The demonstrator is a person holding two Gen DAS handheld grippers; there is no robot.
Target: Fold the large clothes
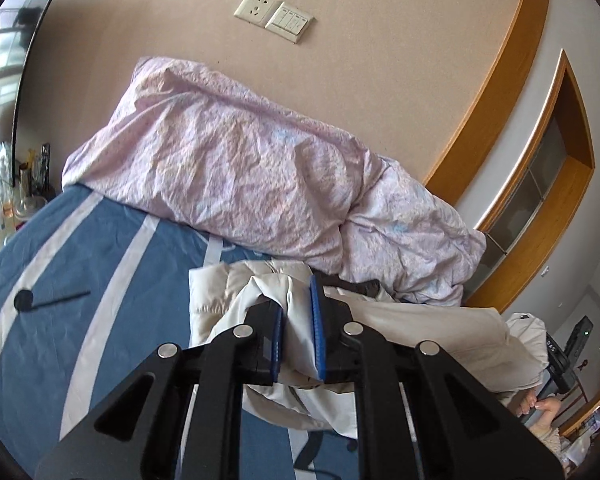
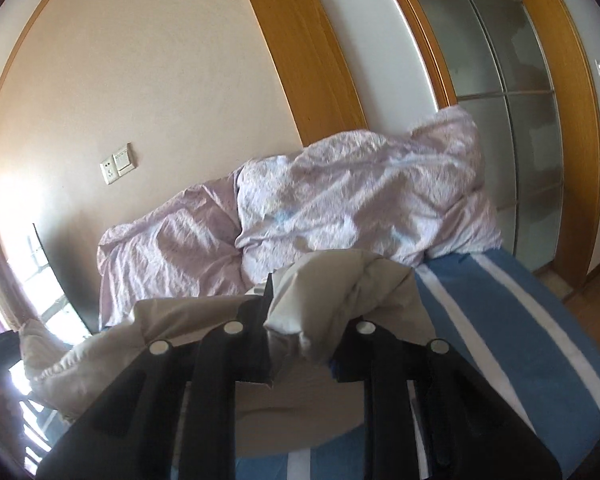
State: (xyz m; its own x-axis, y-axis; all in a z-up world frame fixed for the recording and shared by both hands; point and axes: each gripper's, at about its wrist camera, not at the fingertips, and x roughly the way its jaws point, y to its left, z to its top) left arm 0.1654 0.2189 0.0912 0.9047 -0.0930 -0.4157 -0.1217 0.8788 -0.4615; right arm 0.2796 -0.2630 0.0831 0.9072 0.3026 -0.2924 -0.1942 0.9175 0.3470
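Note:
A large off-white padded jacket (image 1: 420,332) lies on the blue bed with white stripes (image 1: 100,248). My left gripper (image 1: 296,300) is shut on a fold of its fabric, held between the blue pads above the bed. In the right wrist view my right gripper (image 2: 312,308) is shut on another bunched part of the jacket (image 2: 332,292), which drapes over and hides the right finger. The rest of the jacket hangs between the two grippers toward the left (image 2: 100,352).
A crumpled pale pink duvet (image 1: 240,168) is piled along the wall at the bed's head; it also shows in the right wrist view (image 2: 340,200). A black rod-like item (image 1: 48,298) lies on the bed. A cluttered side table (image 1: 16,192) stands at left. Sliding glass doors (image 2: 500,120) stand at right.

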